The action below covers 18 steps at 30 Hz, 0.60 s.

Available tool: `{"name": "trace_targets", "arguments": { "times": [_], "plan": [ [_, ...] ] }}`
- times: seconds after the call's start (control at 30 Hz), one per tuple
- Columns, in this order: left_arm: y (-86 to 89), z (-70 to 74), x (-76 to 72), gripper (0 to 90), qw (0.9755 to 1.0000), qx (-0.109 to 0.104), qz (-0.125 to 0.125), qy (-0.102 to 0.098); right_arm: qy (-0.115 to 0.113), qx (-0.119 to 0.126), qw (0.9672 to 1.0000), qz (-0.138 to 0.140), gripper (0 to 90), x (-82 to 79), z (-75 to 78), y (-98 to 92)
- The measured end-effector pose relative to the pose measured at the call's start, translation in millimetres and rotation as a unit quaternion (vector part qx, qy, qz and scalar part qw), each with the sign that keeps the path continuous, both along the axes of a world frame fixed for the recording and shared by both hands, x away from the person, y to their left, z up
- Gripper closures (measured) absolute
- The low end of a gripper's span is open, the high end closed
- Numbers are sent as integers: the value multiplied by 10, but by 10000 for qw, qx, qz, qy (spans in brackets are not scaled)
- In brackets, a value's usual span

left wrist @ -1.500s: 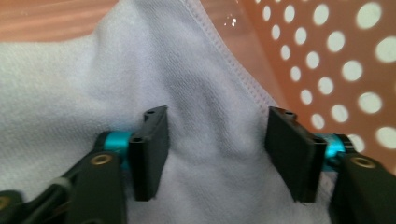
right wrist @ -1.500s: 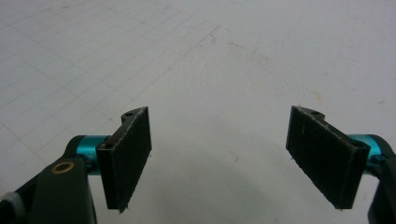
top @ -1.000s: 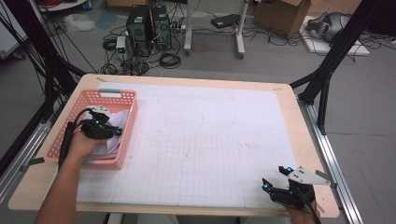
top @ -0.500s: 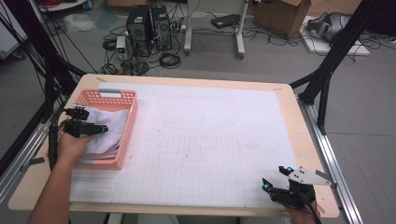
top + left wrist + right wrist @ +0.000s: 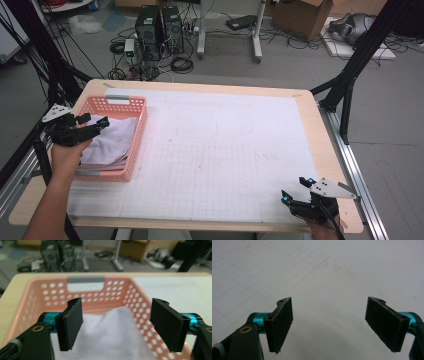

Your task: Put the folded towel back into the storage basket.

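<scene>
A pink plastic basket [image 5: 139, 131] stands at the table's left with a folded white cloth [image 5: 112, 140] lying in it. My left gripper [image 5: 95, 121] hovers over the basket's left rim, pointing across the cloth. Its jaws have just been opening and now stand wide, with nothing pressed between them. In the left gripper view the cloth [image 5: 112, 337] bulges up below and beyond the left gripper [image 5: 117, 322], and the basket's far wall [image 5: 85, 290] shows behind it. My right gripper [image 5: 295, 189] rests open near the table's front right edge. In its own view the right gripper [image 5: 329, 322] stands open over the bare mat.
A white gridded mat [image 5: 225, 145] covers most of the wooden table [image 5: 320, 135]. A metal rail [image 5: 350, 160] runs along the right edge. Computer towers [image 5: 157, 27], cables and a cardboard box [image 5: 305, 15] sit on the floor beyond the table.
My left gripper has lifted off the cloth and drawn back toward the basket's left rim, and its jaws have opened wide. The cloth stays in the basket. The right gripper has not moved.
</scene>
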<state>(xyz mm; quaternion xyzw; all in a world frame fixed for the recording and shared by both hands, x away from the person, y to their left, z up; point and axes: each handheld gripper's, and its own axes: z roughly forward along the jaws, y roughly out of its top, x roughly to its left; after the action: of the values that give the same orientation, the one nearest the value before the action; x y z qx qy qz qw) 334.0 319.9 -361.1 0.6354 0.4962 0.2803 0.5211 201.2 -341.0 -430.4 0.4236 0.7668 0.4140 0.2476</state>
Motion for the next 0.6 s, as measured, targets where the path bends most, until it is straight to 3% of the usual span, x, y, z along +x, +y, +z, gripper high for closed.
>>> {"name": "trace_targets", "arguments": {
  "times": [0.03,0.07,0.13,0.23,0.27,0.3,0.47,0.57,0.6],
  "plan": [
    [0,0,0,225,10000,0,0,0,-30,7,10000,-3,213,2,3,-2],
    [-43,22,-71,226,9996,-65,-162,-222,-43,27,10000,-5,213,4,5,-3],
    [-67,33,-101,214,9992,-67,-244,-321,-38,46,10000,-15,213,6,5,-11],
    [-152,85,-204,210,9975,-132,-452,-531,-44,51,10000,-18,213,6,4,-23],
    [-222,114,-282,213,9959,-212,-589,-661,-53,83,9999,-23,213,5,9,-29],
    [-222,114,-282,214,9959,-212,-589,-661,-76,99,9999,-30,213,6,10,-31],
    [-466,169,-464,220,9910,-212,-934,-932,-112,88,9999,8,213,7,16,-28],
    [-647,171,-578,224,9872,-260,-1164,-1058,-121,92,9999,10,212,3,18,-28],
    [-778,133,-648,225,9848,-225,-1310,-1113,-145,106,9998,20,212,-2,24,-24]
  ]
}}
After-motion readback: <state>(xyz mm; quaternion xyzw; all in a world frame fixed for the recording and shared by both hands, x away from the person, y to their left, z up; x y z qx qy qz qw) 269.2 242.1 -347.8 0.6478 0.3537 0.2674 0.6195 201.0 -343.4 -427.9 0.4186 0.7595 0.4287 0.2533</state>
